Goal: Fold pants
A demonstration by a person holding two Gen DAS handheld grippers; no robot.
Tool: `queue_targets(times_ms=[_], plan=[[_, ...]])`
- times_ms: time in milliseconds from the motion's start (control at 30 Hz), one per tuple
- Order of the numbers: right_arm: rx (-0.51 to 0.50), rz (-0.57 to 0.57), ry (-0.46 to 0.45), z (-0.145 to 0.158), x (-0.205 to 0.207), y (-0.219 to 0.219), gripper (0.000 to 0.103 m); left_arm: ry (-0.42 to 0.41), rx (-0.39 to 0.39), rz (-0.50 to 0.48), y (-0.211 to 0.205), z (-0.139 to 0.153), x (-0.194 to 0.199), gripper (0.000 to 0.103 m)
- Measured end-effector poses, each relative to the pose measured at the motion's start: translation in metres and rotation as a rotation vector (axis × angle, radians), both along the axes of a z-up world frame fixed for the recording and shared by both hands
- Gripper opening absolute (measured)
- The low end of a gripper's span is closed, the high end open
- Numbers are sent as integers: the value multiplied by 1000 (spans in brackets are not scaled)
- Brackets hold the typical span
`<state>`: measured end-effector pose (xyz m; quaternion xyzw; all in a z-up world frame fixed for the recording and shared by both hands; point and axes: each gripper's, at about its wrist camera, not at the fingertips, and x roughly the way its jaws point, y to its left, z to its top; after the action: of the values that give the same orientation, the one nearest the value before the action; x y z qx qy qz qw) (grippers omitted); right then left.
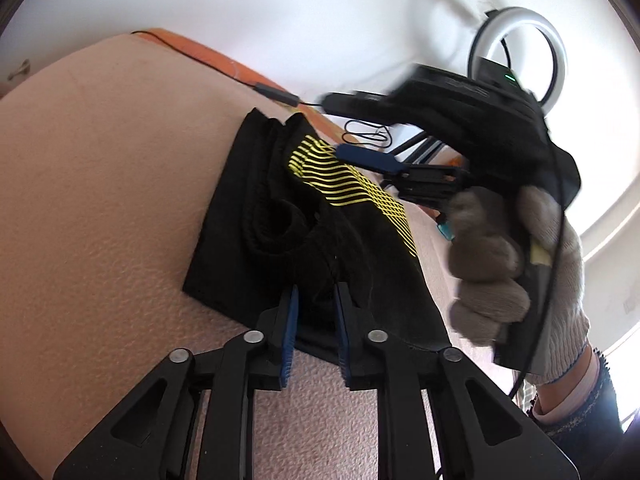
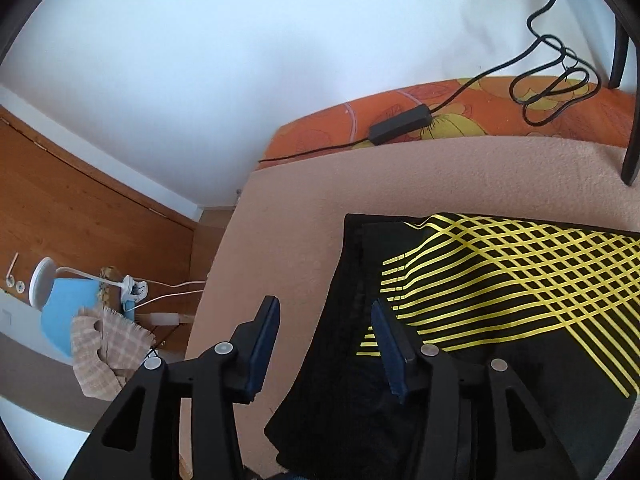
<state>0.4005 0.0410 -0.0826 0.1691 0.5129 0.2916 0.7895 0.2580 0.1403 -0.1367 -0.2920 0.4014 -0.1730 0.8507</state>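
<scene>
The black pants (image 1: 288, 232) with a yellow line pattern lie folded in a bundle on the peach blanket (image 1: 100, 200). My left gripper (image 1: 316, 304) is over the bundle's near edge, jaws a little apart with black cloth between them; whether they pinch it is unclear. My right gripper (image 2: 324, 320) is open and empty above the pants (image 2: 460, 320), over their left edge. It also shows in the left wrist view (image 1: 360, 156), held by a gloved hand (image 1: 500, 260) above the bundle's far right side.
An orange patterned cover (image 2: 400, 116) with a black cable and adapter (image 2: 400, 124) lies at the blanket's far edge. A ring light (image 1: 516, 56) stands behind. A stand leg (image 2: 632, 160) rests on the blanket. Beside the bed are a blue box and a checked cloth (image 2: 104, 344).
</scene>
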Motion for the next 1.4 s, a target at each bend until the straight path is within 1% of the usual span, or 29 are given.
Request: queue_targets(times_ms=[33, 67, 167, 200, 233, 267, 333, 433, 500, 567, 667, 700, 800, 867, 967, 1067, 1167, 1300, 1400], plan=[[-7, 2, -18, 6, -6, -7, 53, 9, 7, 17, 2, 0, 1, 26], [-10, 5, -29, 10, -11, -14, 53, 14, 1, 29, 14, 1, 1, 27], [-40, 4, -90, 22, -37, -42, 54, 29, -33, 49, 14, -1, 5, 27], [-53, -4, -102, 22, -47, -52, 57, 32, -26, 50, 12, 1, 7, 27], [-63, -9, -107, 21, -57, -62, 58, 30, -15, 50, 11, 2, 8, 29], [-77, -11, -111, 20, -69, -72, 58, 29, -3, 52, 9, 3, 10, 33], [-148, -12, -132, 13, -87, -87, 58, 48, 7, 59, 13, -4, 3, 39], [-252, -17, -176, 5, -122, -108, 59, 86, -32, 83, 18, -6, 5, 39], [-307, -19, -198, -2, -137, -117, 61, 97, -41, 109, 19, -7, 8, 42], [-345, -14, -212, -9, -147, -123, 61, 106, -44, 130, 21, -7, 9, 44], [-386, 15, -218, -16, -153, -119, 61, 118, -85, 142, 22, -12, 10, 44], [-396, 28, -227, -16, -154, -115, 61, 113, -80, 142, 20, -12, 12, 43], [-431, 30, -276, -12, -155, -106, 61, 76, 22, 132, 8, -7, 12, 36], [-434, 33, -283, -11, -158, -105, 61, 51, 71, 128, 3, -4, 11, 25], [-422, 18, -267, -14, -157, -109, 61, 21, 101, 135, 1, -1, 10, 18], [-412, -10, -243, -19, -151, -113, 61, 8, 117, 163, 9, 4, 8, 17], [-400, -34, -232, -21, -147, -122, 61, 33, 86, 186, 24, -1, 5, 17], [-393, -17, -218, -25, -143, -121, 61, 43, 134, 189, 25, -2, 1, 17], [-390, 10, -202, -33, -142, -114, 61, 36, 177, 191, 23, 4, 0, 17]])
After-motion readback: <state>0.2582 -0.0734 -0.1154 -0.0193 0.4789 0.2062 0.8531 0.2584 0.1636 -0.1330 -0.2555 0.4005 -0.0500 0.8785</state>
